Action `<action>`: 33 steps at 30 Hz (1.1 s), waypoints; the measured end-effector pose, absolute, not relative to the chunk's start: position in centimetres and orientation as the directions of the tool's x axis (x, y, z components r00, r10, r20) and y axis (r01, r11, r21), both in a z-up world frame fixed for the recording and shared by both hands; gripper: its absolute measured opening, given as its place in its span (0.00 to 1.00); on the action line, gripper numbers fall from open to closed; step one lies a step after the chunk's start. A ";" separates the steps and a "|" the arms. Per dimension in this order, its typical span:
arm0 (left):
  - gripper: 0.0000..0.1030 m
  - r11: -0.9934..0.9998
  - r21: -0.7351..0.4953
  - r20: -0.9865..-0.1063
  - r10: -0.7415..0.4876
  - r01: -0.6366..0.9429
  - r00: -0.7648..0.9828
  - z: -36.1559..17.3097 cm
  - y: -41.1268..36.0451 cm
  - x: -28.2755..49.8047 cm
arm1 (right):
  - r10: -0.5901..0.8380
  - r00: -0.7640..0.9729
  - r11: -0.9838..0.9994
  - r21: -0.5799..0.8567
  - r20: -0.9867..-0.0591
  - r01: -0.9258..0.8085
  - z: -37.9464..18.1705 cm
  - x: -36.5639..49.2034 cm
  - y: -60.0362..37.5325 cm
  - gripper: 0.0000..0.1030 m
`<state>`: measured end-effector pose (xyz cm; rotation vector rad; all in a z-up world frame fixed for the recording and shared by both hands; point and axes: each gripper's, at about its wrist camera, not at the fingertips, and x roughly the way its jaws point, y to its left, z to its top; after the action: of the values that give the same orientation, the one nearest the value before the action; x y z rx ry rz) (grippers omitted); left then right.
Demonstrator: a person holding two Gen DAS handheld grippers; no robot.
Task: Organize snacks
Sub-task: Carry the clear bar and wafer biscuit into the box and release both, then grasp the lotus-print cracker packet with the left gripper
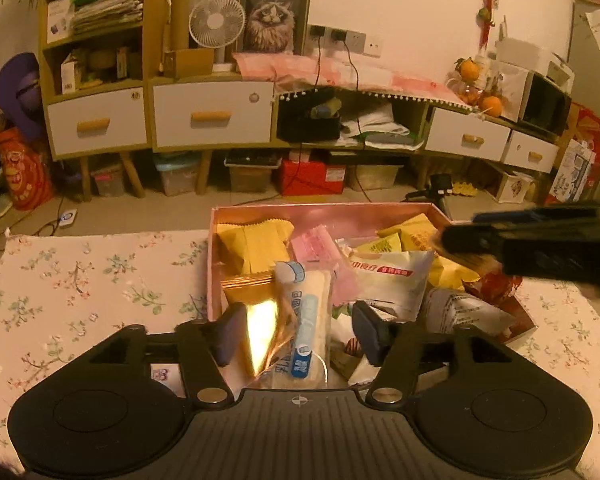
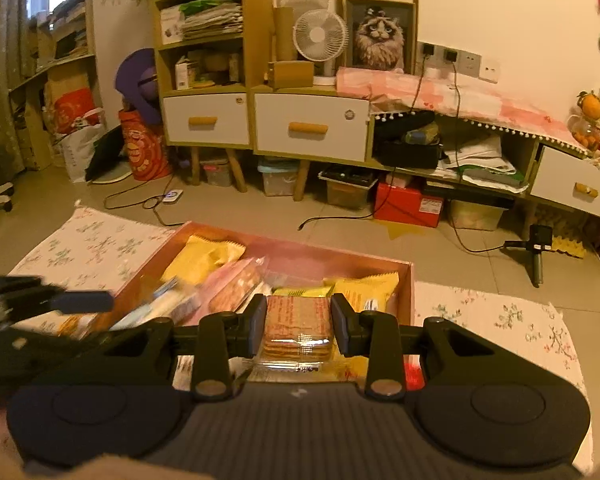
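Note:
A pink box [image 1: 324, 216] on the flowered cloth holds several snack packets. My left gripper [image 1: 300, 334] stands open over its near end. A shiny gold packet [image 1: 264, 332] and a white-and-blue packet [image 1: 310, 320] lie between the fingers, and the pads do not press them. In the right wrist view my right gripper [image 2: 300, 330] is shut on a clear-wrapped stack of brown crackers [image 2: 298, 328] above the box [image 2: 300, 249]. Yellow packets [image 2: 204, 260] lie further back. The right gripper's finger [image 1: 472, 240] reaches in over the box's right side in the left wrist view.
The flowered cloth [image 1: 80, 280] spreads left of the box and also right of it [image 2: 500, 320]. Beyond lie a tiled floor with cables, a small tripod camera [image 2: 538, 248] and a low cabinet with white drawers [image 1: 212, 116].

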<state>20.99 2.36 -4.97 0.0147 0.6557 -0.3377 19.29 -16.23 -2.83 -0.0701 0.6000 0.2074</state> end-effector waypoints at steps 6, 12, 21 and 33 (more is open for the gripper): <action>0.59 0.936 -0.102 -0.592 -0.328 0.336 0.736 -4.4 3.3 20.7 | 0.132 0.801 0.984 -0.017 -0.584 -0.175 -3.7 21.0 -15.7 0.31; 0.61 0.942 -0.093 -0.593 -0.312 0.321 0.743 -4.1 4.3 20.7 | 0.115 0.800 0.988 -0.013 -0.589 -0.152 -4.0 21.7 -15.0 0.32; 0.71 0.960 -0.106 -0.617 -0.269 0.260 0.740 -4.3 5.9 21.0 | 0.112 0.811 0.988 -0.023 -0.574 -0.153 -2.9 20.7 -14.4 0.72; 0.86 0.977 -0.099 -0.642 -0.209 0.191 0.737 -3.1 8.4 20.4 | 0.132 0.813 0.980 -0.050 -0.568 -0.194 -1.9 17.3 -13.8 0.86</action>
<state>20.40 8.42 -3.13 -0.0276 0.7086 -0.2196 17.29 -13.80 -1.92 -0.1077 0.5977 0.1743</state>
